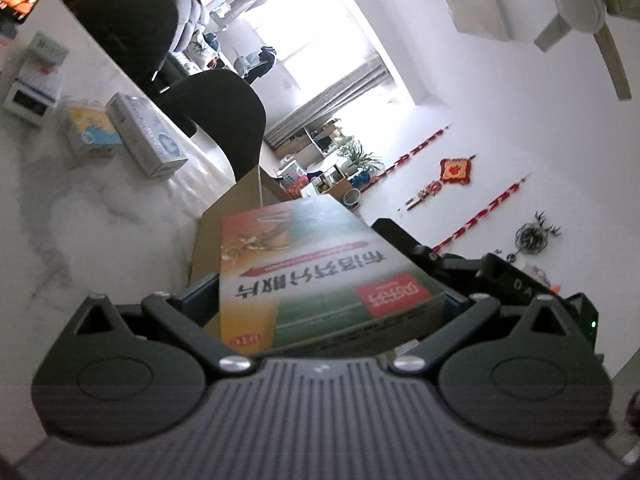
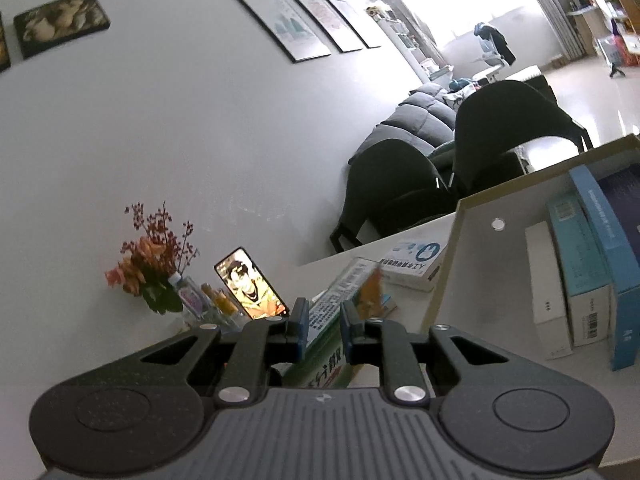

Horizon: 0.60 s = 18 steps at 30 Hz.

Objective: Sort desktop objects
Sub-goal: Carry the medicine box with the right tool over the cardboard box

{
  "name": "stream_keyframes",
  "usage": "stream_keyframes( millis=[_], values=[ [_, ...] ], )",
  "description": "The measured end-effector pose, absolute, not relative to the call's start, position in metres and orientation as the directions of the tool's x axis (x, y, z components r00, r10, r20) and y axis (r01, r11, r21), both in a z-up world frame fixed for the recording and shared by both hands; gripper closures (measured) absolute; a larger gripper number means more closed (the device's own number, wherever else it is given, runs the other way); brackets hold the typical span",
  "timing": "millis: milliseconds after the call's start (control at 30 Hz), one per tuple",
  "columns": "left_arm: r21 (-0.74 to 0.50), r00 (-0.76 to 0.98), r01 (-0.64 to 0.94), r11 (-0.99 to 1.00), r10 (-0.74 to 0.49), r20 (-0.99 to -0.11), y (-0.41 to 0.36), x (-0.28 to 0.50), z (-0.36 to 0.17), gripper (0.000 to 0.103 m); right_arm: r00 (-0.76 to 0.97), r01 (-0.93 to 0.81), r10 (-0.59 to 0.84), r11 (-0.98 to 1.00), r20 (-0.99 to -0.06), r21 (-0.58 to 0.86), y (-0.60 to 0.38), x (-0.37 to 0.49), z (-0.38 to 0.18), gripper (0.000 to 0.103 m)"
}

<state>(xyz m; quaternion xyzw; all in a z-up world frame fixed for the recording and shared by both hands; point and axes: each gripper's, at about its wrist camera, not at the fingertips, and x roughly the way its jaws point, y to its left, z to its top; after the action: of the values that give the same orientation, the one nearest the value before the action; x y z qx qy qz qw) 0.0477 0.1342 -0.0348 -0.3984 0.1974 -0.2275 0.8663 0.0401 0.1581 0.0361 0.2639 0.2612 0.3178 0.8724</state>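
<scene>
My left gripper [image 1: 328, 292] is shut on a flat red, orange and green medicine box [image 1: 320, 264] with Chinese lettering. It holds the box level above the white marble table [image 1: 100, 216], in front of a brown cardboard box [image 1: 236, 208]. My right gripper [image 2: 323, 308] is shut on a thin green-and-white medicine box [image 2: 336, 300], held on edge between the blue pads. To its right the cardboard box [image 2: 452, 248] stands open. Inside it are a white carton [image 2: 546, 292], a teal carton [image 2: 576, 256] and a blue carton [image 2: 608, 240], side by side on edge.
A white-and-blue box [image 1: 148, 136], a yellow-and-blue box [image 1: 90, 128] and further white cartons [image 1: 32, 88] lie on the table. A lit phone [image 2: 252, 284] and a vase of flowers [image 2: 152, 264] stand at the wall. Dark chairs [image 2: 392, 192] line the far edge. A black mechanical part [image 1: 460, 264] sits right of the held box.
</scene>
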Motion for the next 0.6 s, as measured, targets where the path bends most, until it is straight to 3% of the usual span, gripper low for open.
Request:
stream_keyframes(
  millis=[600],
  values=[
    [-0.634,0.811,0.23,0.738,-0.506,-0.294,0.108,0.049,-0.046,0.001,0.533,-0.25,0.781,0.513,-0.326,0.821,0.11,0.086,-0.012,0.078]
  ],
)
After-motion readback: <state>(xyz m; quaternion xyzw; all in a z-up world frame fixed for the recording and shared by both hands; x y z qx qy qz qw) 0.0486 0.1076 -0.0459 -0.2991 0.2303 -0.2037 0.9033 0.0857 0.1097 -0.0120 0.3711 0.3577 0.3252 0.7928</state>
